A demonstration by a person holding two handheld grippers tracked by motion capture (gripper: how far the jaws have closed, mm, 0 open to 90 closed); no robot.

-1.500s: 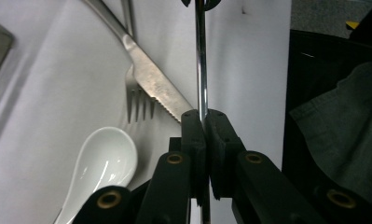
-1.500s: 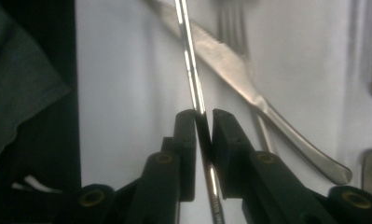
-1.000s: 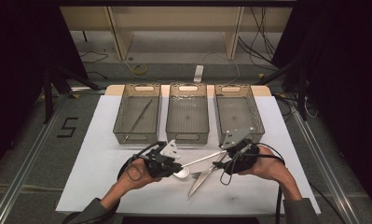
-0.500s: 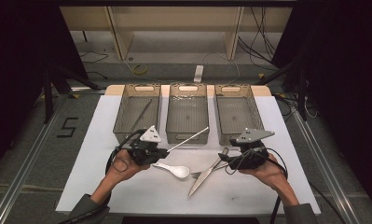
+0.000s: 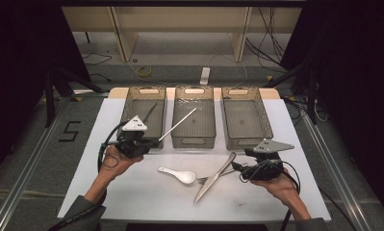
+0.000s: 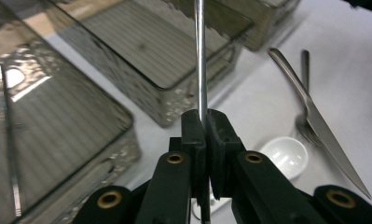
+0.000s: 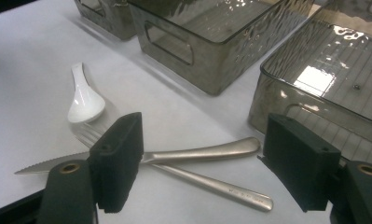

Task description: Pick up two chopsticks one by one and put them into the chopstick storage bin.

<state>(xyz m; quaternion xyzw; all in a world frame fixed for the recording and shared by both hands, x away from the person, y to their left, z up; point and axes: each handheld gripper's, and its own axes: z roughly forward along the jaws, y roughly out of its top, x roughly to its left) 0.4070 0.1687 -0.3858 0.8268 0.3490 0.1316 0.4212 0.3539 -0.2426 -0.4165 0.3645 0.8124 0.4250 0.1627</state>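
Observation:
My left gripper is shut on the near end of a thin metal rod. The rod slants up over the front of the middle bin. In the left gripper view the rod rises straight out of the closed gripper. My right gripper stands open at the handle ends of a knife and a fork that lie crossed on the white mat. Its jaws have just been opening, and the knife handle and fork handle lie below the gap, untouched by the pads.
A white ceramic spoon lies left of the fork. Three clear bins stand in a row at the back; the left bin holds another thin rod, and the right bin looks bare. The mat's edge is close in front.
The two grippers were together at the middle with the rod between them. My left gripper has carried the rod left and back, and my right gripper has moved right and down to the knife, opening.

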